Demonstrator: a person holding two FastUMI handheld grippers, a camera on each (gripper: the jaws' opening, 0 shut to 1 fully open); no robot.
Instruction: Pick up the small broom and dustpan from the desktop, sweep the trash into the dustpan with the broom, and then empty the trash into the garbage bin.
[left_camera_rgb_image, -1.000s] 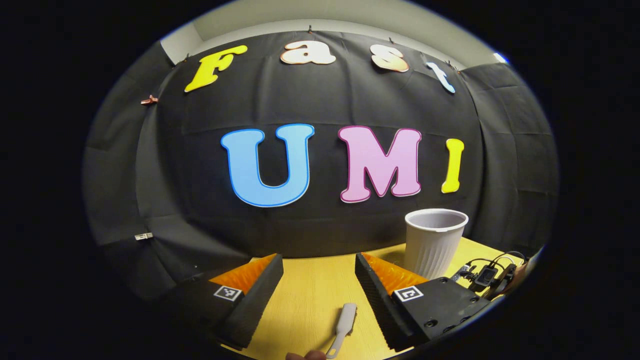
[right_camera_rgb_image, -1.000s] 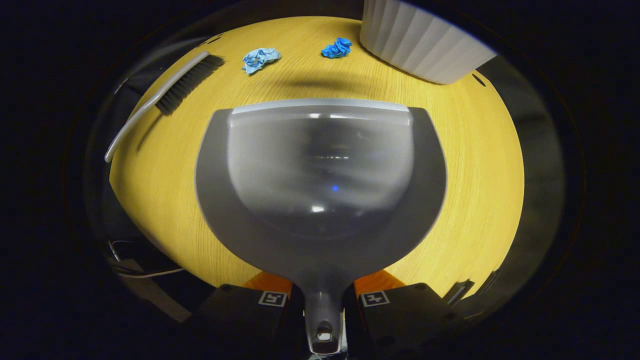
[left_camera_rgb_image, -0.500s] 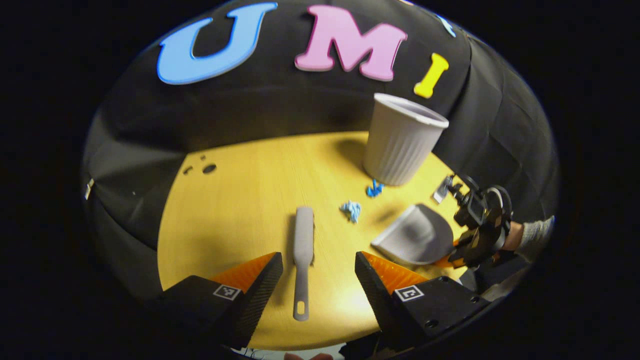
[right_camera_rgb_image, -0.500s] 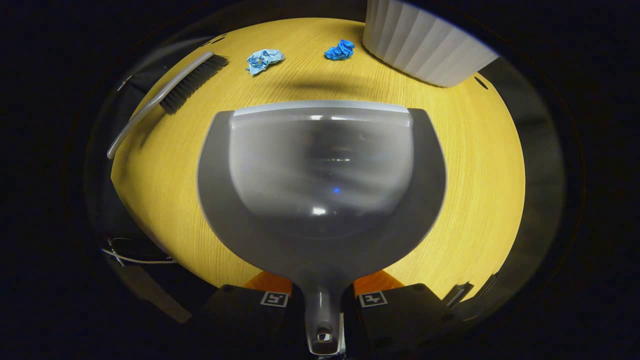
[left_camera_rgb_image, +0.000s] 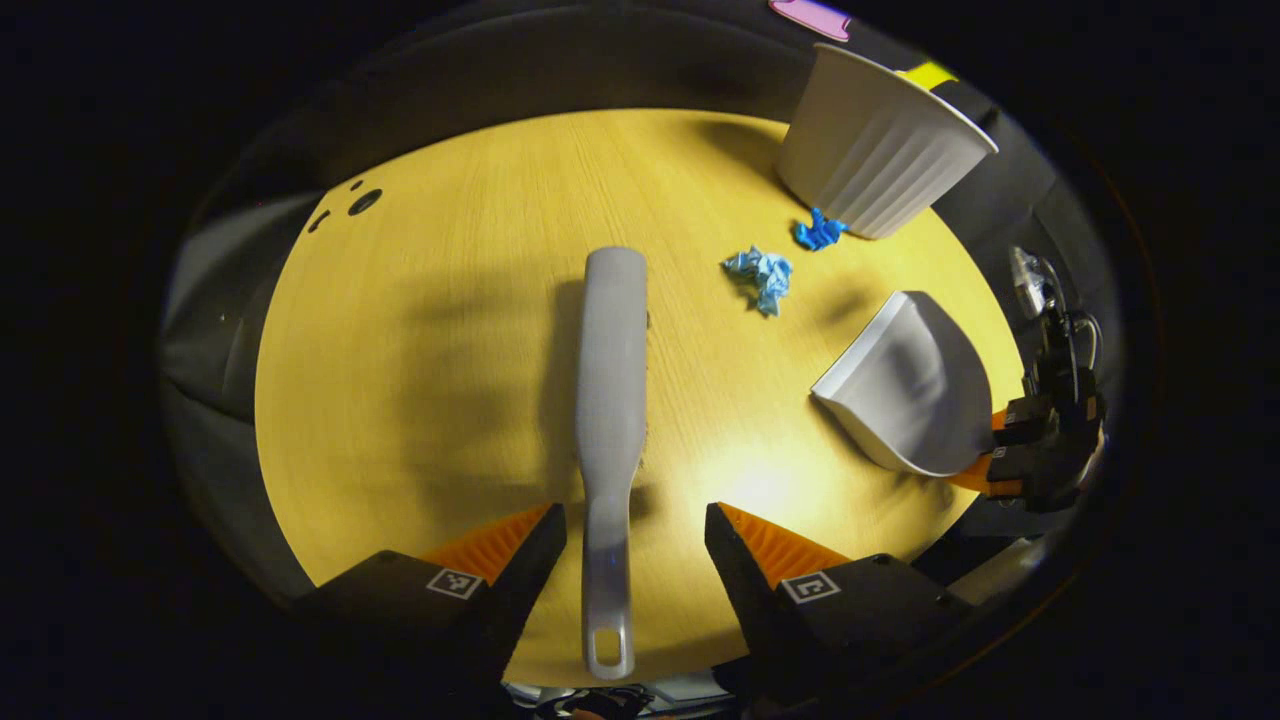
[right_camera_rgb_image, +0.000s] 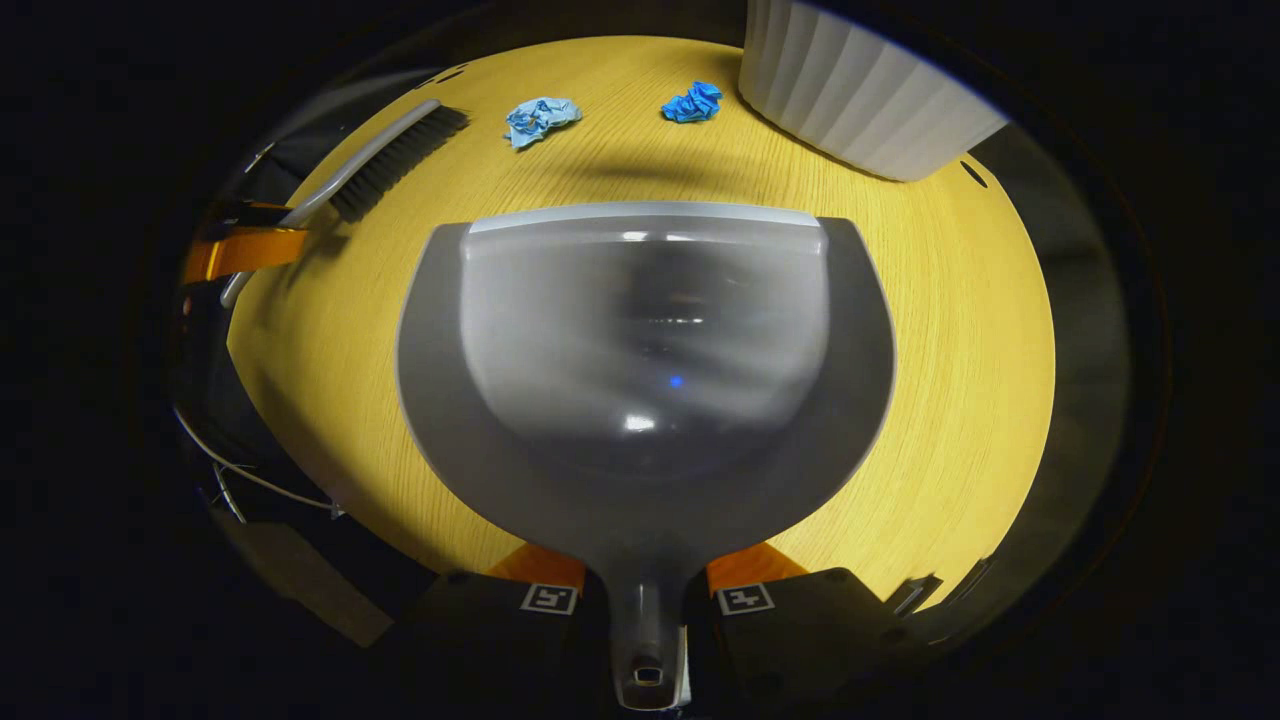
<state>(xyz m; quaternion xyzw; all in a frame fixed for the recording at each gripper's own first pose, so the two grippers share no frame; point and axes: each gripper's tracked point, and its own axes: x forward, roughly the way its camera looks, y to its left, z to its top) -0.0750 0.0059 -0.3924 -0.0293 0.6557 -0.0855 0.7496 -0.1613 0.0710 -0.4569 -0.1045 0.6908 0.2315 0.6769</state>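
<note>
- Tilted down from the booth wall over the past second, the left tongs (left_camera_rgb_image: 635, 525) now look straight onto the tabletop (left_camera_rgb_image: 440, 330), their fingers spread wide on either side of the broom (left_camera_rgb_image: 610, 400) handle without touching it.
- Lying flat, the grey broom points its hanging-loop end toward the left tongs' camera and its head away; in the right gripper view its dark bristles (right_camera_rgb_image: 400, 160) face the dustpan side.
- Since half a second ago, an orange finger of the left tongs (right_camera_rgb_image: 240, 252) has come into the right gripper view beside the broom handle (right_camera_rgb_image: 340, 180).
- Unchanged across the second, the right tongs (right_camera_rgb_image: 647, 590) are clamped on the dustpan (right_camera_rgb_image: 645, 370) handle, both fingers pressing on its stem, with the pan's lip forward.
- From the left gripper view, the dustpan (left_camera_rgb_image: 910, 385) sits at the right of the tabletop with the right tongs (left_camera_rgb_image: 1035, 450) behind it.
- Two crumpled scraps lie ahead of the pan's lip: a pale blue scrap (right_camera_rgb_image: 540, 115) nearer the broom and a darker blue scrap (right_camera_rgb_image: 693, 100) just beside the garbage bin (right_camera_rgb_image: 860, 100).
- The white ribbed garbage bin (left_camera_rgb_image: 880, 145) stands upright at the far right of the tabletop.
</note>
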